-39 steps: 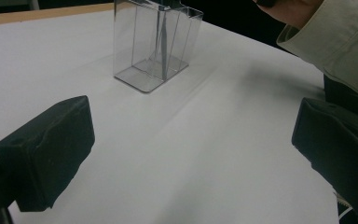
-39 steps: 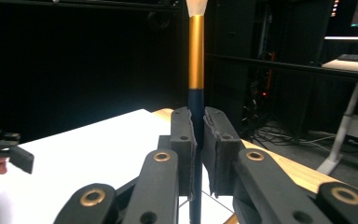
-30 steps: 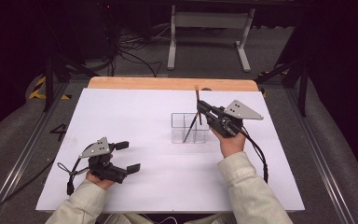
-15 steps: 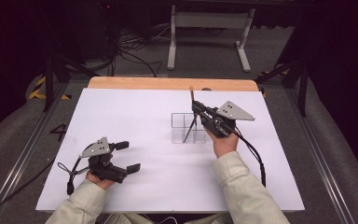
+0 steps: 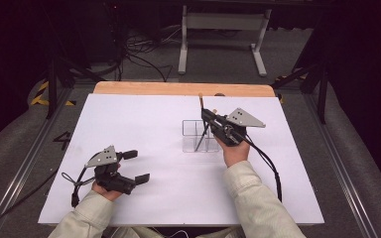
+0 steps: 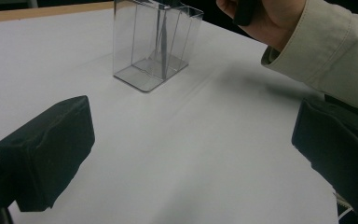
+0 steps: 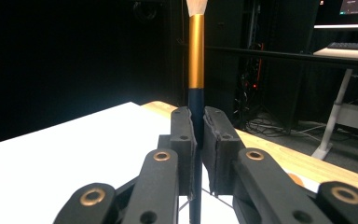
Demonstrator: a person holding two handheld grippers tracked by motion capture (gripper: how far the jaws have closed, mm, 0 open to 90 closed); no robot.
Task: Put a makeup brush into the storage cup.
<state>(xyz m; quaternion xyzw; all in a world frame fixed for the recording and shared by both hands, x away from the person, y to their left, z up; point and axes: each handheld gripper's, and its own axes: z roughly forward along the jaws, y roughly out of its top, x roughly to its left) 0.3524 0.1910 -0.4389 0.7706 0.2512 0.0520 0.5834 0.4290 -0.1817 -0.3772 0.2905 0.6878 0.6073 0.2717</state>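
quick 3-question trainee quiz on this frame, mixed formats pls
1. True or false: the right hand-held gripper is shut on a paintbrush.
2. Where does the brush's lower end sit? A) flat on the white table B) inside the clear box C) in the left hand-held gripper
3. Fill in: the left hand-held gripper's jaws are ____.

Key: 1 true. 2 B, the handle reaches down into a compartment of the clear box, bristles up. 3 open, with nothing between them.
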